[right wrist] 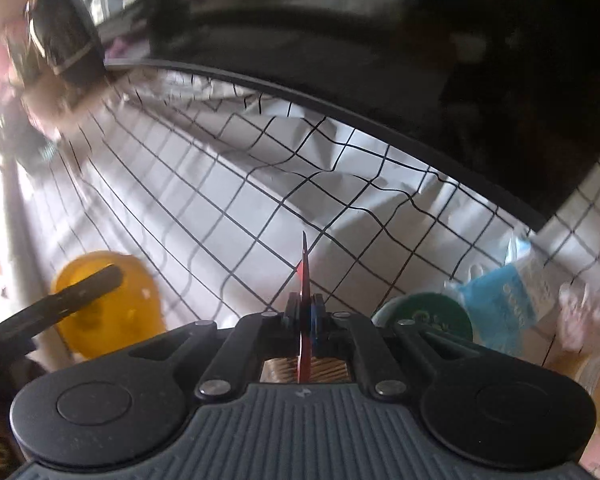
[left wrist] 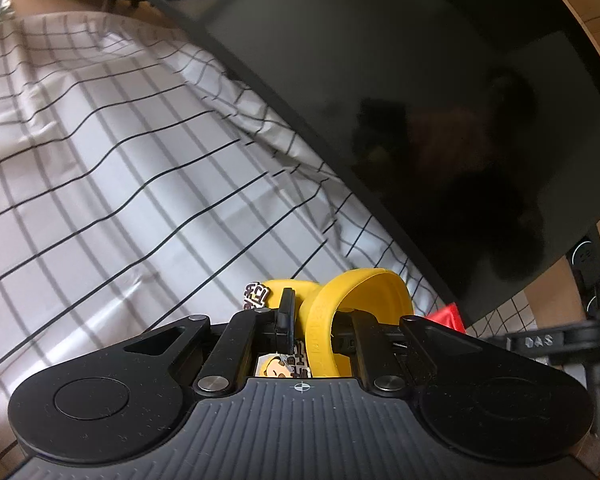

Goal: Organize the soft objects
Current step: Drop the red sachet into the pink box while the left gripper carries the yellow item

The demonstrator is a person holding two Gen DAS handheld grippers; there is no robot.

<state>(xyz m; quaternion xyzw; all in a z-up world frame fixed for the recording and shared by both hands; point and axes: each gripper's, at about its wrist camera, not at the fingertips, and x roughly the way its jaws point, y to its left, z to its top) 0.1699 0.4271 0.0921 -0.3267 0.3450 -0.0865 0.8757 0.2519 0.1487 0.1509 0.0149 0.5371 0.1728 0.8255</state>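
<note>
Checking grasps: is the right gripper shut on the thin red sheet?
Shut: the right gripper pinches the thin red sheet edge-on between closed fingers.

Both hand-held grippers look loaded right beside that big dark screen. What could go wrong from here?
1. The left hand-held gripper holds the yellow slipper by only part of its strap; it may slip out.
2. The right hand-held gripper pinches a thin red item edge-on; it could slide free.
3. Both work close to the dark screen, which stands on the checked cloth; a bump or tug might disturb it.
</note>
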